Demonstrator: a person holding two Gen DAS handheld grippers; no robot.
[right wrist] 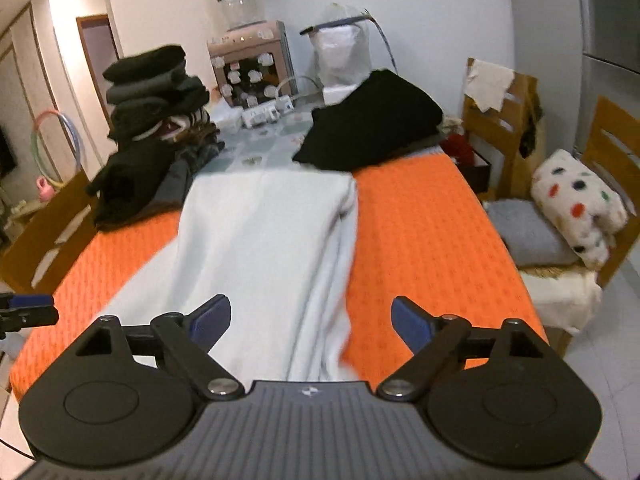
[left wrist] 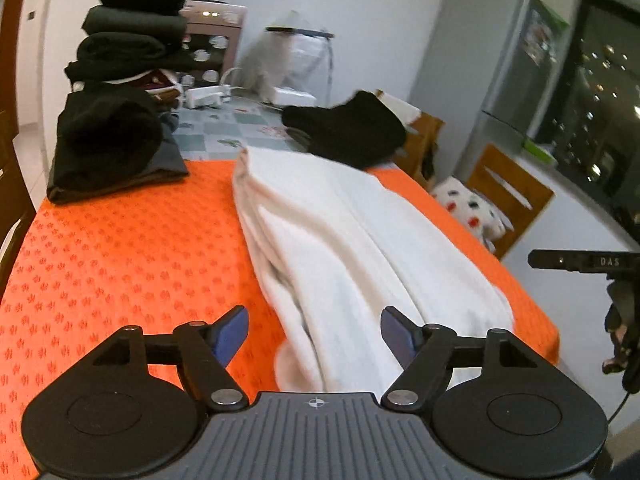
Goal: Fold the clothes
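A white garment [left wrist: 344, 240] lies folded into a long strip down the orange table cover [left wrist: 120, 240]; the right wrist view shows the same white garment [right wrist: 264, 240] on the orange cover [right wrist: 420, 232]. My left gripper [left wrist: 314, 334] hangs open above the strip's near end, nothing between its blue pads. My right gripper [right wrist: 310, 322] is open too, above the strip's near right edge, pads clear of the cloth. The right gripper's tip [left wrist: 576, 260] shows at the right edge of the left wrist view, and the left gripper's tip [right wrist: 28, 308] at the left edge of the right wrist view.
A tall stack of dark folded clothes [left wrist: 132, 32] and a black pile [left wrist: 108, 144] stand at the back left. A loose black garment [left wrist: 348, 128] lies at the back right. Wooden chairs [right wrist: 500, 120] with a spotted cushion [right wrist: 580, 208] flank the table's right side.
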